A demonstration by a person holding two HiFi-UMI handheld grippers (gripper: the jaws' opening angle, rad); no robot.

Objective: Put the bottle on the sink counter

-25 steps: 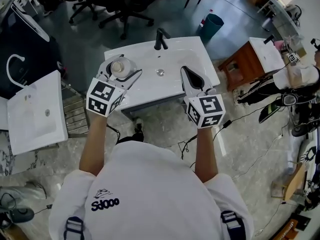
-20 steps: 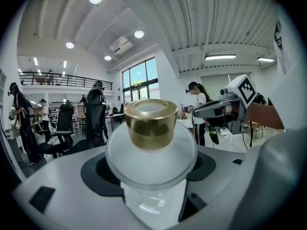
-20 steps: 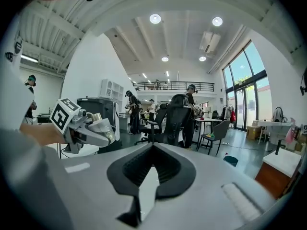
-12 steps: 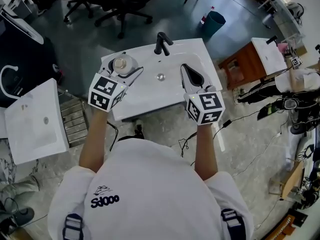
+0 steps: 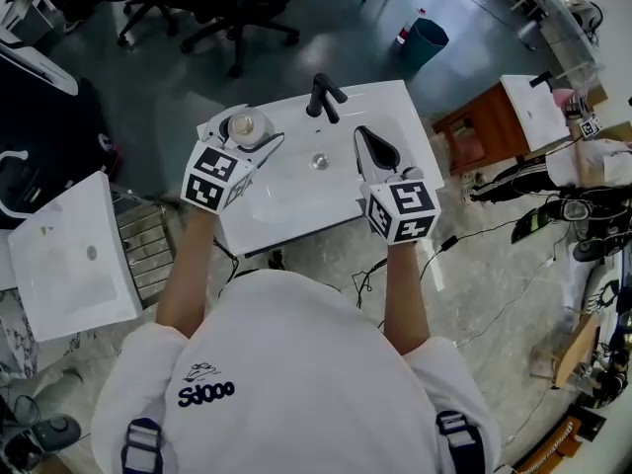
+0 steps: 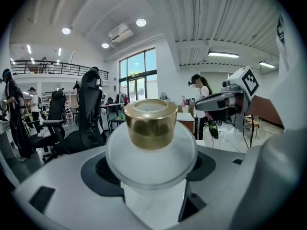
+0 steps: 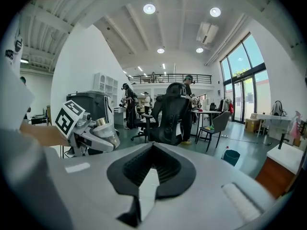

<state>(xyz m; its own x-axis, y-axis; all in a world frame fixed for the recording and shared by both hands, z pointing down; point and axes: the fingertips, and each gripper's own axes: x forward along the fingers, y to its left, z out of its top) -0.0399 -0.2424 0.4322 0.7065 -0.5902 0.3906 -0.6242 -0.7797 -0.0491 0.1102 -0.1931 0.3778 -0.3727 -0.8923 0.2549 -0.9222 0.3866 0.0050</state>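
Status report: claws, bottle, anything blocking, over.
Left claw shut on bottle, above left rear corner of sink counter. Right claw shut, empty. Faucet stands clear to the right.

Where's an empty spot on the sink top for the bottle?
On the sink counter, the back right corner between the faucet and the right claw is bare. So is the back strip between the faucet and the bottle held in the left claw. The middle is the hollow basin; the right claw crowds its right side.

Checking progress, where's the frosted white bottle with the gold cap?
Head view, left side: the frosted white gold-capped bottle sits in the left gripper above the far left corner of the white sink, left of the black faucet.
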